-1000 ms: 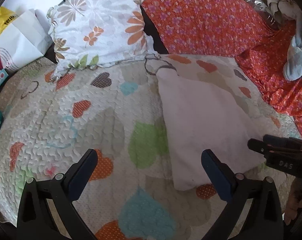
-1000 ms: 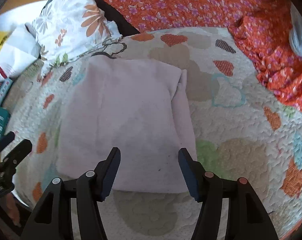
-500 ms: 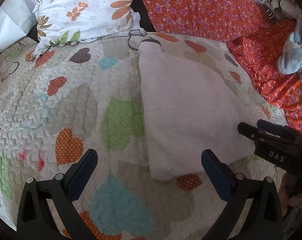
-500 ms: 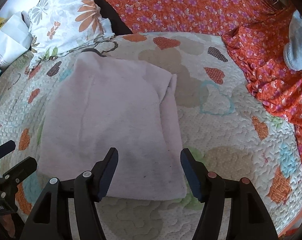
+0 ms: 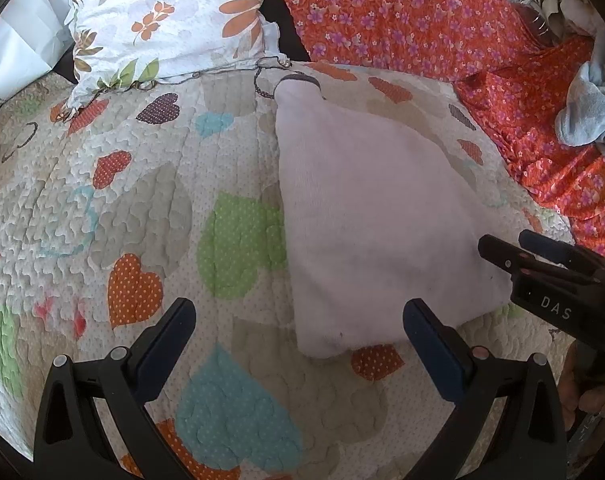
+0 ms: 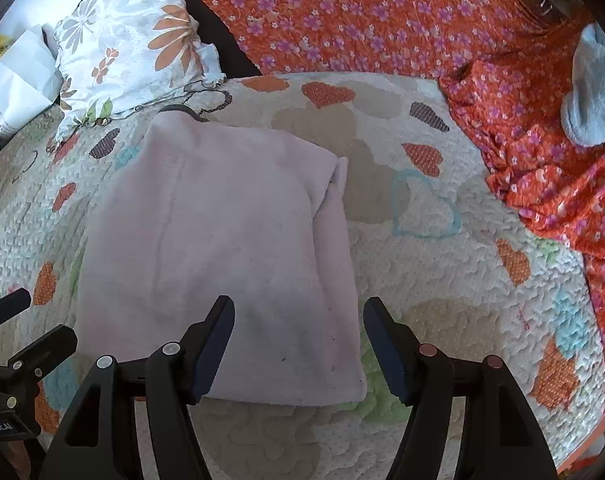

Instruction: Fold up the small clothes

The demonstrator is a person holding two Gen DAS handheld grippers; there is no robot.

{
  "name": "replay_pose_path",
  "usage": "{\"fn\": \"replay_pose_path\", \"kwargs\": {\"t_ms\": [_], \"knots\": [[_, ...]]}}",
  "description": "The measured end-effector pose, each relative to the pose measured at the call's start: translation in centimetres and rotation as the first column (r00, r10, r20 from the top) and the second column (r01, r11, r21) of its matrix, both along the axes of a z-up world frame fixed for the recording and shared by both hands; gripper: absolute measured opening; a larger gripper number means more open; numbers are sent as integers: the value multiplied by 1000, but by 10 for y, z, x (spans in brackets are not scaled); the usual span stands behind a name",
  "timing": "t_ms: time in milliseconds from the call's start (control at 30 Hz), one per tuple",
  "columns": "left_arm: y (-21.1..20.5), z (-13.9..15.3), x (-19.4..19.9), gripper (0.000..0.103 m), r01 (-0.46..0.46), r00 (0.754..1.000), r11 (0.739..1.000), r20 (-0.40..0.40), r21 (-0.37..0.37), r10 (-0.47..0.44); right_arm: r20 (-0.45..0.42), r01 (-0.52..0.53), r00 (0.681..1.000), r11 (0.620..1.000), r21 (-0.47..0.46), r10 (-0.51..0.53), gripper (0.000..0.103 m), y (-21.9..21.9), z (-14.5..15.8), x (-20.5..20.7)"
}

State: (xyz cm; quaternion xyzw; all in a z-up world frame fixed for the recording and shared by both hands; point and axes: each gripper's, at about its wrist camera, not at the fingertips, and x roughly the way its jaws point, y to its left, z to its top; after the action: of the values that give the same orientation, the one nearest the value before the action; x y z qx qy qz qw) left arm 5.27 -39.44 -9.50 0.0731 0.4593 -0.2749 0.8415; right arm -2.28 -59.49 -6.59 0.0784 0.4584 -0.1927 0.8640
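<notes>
Pink cloth (image 6: 218, 248), folded into a rough rectangle, lies flat on the quilt (image 6: 442, 280), a pale bedcover printed with hearts; every place below is told from this cloth. Well to its left, past the quilt's edge in the right wrist view, are white paper bags (image 6: 18, 76). Up and to the left of it, a white pillow with orange and grey flowers (image 6: 134, 40) rests on the quilt's far edge, its corner near the cloth's far left corner, where a dark band of trim (image 6: 178, 110) shows. Near its lower left corner is the left gripper (image 5: 298, 320), hanging above the quilt with its jaws spread wide and nothing between them; in its own view the right finger (image 5: 430, 344) is over the cloth's near edge, while the left one is over bare quilt. Above its near edge is the right gripper (image 6: 298, 336), jaws also apart, though less widely, and holding nothing; whether the tips touch the fabric cannot be told. Along the cloth's right side a second layer sticks out from under the top one as a narrow strip. Beyond it and round to its right lies an orange sheet with purple flowers (image 6: 342, 12), bunched in folds. Farthest right, on that sheet, sits a grey-blue bundle of fabric (image 6: 594, 96).
</notes>
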Motion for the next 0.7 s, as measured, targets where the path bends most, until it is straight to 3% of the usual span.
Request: {"fn": "replay_pose_path", "kwargs": {"t_ms": [700], "knots": [[-1, -7, 1, 103, 1, 1000, 1000, -24, 13, 0, -17, -14, 1000, 999, -45, 13, 74, 5, -2, 3]]}}
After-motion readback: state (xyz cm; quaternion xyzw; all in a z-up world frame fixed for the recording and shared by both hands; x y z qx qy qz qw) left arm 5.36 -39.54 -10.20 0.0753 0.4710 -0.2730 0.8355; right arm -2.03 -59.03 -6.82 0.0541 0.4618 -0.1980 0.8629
